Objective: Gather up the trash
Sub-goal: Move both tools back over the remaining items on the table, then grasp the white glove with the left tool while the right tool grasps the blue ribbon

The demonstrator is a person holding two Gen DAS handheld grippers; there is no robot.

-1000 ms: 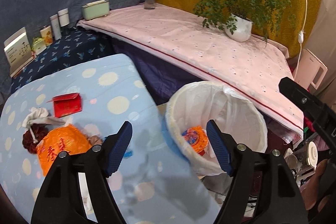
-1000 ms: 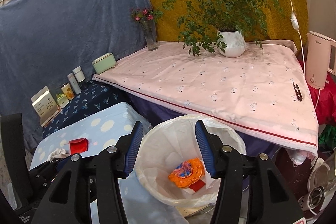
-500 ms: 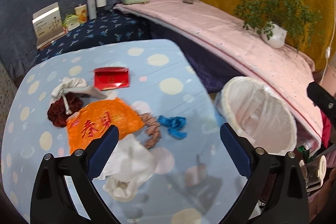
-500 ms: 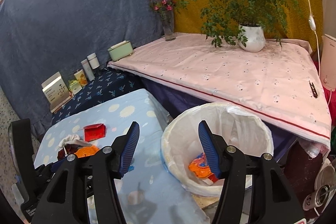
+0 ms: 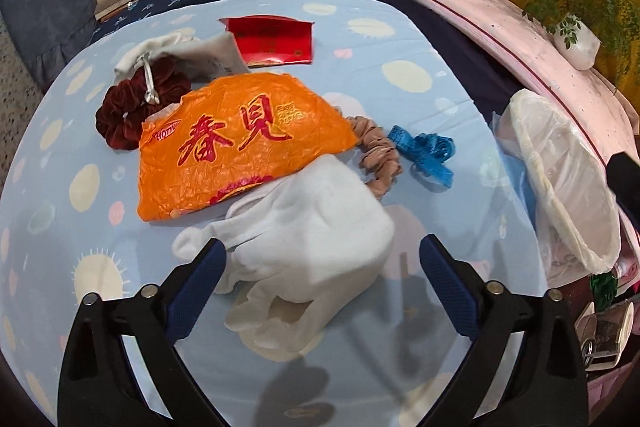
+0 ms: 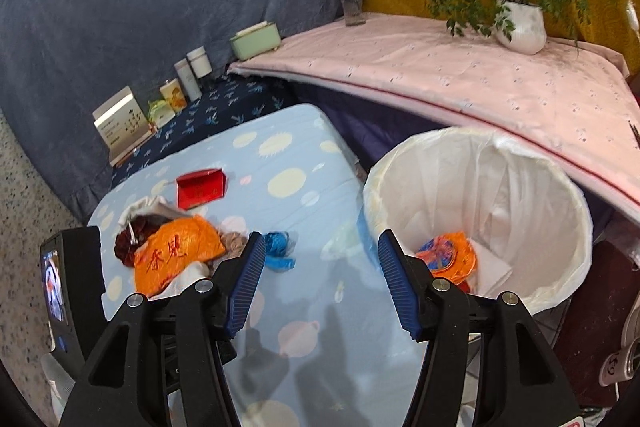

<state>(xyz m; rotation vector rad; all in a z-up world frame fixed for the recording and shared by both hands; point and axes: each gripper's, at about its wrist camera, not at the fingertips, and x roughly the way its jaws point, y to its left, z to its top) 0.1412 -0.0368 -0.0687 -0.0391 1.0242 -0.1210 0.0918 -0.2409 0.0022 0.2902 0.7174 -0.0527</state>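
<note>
Blue spotted tabletop point(image 5: 360, 27); only right view shows, seemingly, wrappers point(image 6: 448, 255) binned.

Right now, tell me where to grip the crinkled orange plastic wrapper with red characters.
Grip the crinkled orange plastic wrapper at its bare left corner, coming from above-left. Its right lower edge is tucked against the white glove, while the left side lies flat and clear. The left gripper is open.

**Blue table, cluttered**

A light-blue spotted table point(image 5: 420, 39) carries a heap: red envelope point(image 5: 274, 41) at the back, grey pouch point(image 5: 200, 53) and maroon scrunchie point(image 5: 120, 115) to the left, orange bag point(image 5: 240, 143) in the middle over a white cloth point(image 5: 316, 247), a tan scrunchie point(image 5: 378, 155) touching blue tape point(image 5: 426, 155).
</note>
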